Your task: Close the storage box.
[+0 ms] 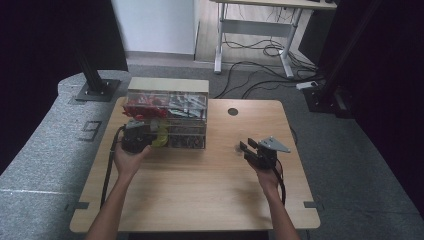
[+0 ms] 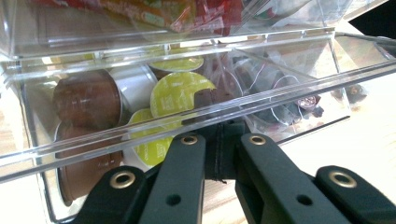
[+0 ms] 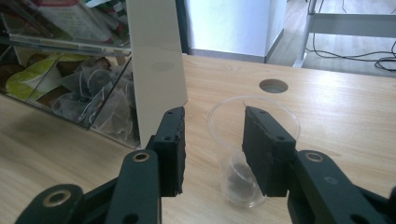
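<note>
Clear cup (image 3: 243, 154) between parted right hand-held gripper (image 3: 212, 154) jaws (untouched); left hand-held gripper (image 2: 219, 140) clamps drawer lip (image 2: 187, 128).

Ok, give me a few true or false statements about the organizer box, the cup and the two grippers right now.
1. The left gripper is shut on the lip of the clear drawer. True.
2. That drawer's left compartment holds coffee pods, some with green lids. True.
3. The plastic cup lies tipped on its side. False: it stands upright on the table.
4. The right gripper is clamped on the cup. False: its jaws stand open, with the cup beyond them.
5. The cup is empty. False: something dark sits at its bottom.
</note>
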A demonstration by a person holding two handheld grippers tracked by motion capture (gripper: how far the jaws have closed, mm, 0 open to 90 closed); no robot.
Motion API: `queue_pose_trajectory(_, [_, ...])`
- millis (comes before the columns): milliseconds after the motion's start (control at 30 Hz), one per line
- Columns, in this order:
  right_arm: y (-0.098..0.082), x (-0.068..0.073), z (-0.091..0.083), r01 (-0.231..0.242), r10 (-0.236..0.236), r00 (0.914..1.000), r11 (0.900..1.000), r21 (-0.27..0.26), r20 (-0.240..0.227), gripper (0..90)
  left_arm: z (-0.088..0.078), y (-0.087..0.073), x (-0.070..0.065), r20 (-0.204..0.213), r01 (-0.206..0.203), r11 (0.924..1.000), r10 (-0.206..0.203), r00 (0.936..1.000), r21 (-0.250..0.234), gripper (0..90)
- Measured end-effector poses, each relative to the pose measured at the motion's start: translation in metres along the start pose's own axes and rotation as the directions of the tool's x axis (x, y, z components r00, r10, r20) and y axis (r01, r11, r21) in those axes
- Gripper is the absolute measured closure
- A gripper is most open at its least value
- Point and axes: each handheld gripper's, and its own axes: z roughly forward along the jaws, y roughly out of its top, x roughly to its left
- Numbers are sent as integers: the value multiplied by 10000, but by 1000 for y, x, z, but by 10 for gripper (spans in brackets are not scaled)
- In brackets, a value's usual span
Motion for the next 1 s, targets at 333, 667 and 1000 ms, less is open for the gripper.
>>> queue_pose_trajectory(333, [-8, 3, -5, 51, -51, 9999, 10000, 67, -131, 582, 4, -9, 2, 64, 103, 9998, -104, 9999, 153, 900])
queue_pose_trajectory(667, [-13, 7, -7, 76, -71, 9997, 9998, 203, -214, 582, 5, -16, 4, 98, 203, 9995, -205, 9997, 226, 900])
queue_pose_trajectory(1000, [-17, 10, -6, 219, -212, 9996, 9992, 345, -202, 582, 5, -23, 6, 206, 258, 9993, -264, 9994, 282, 900])
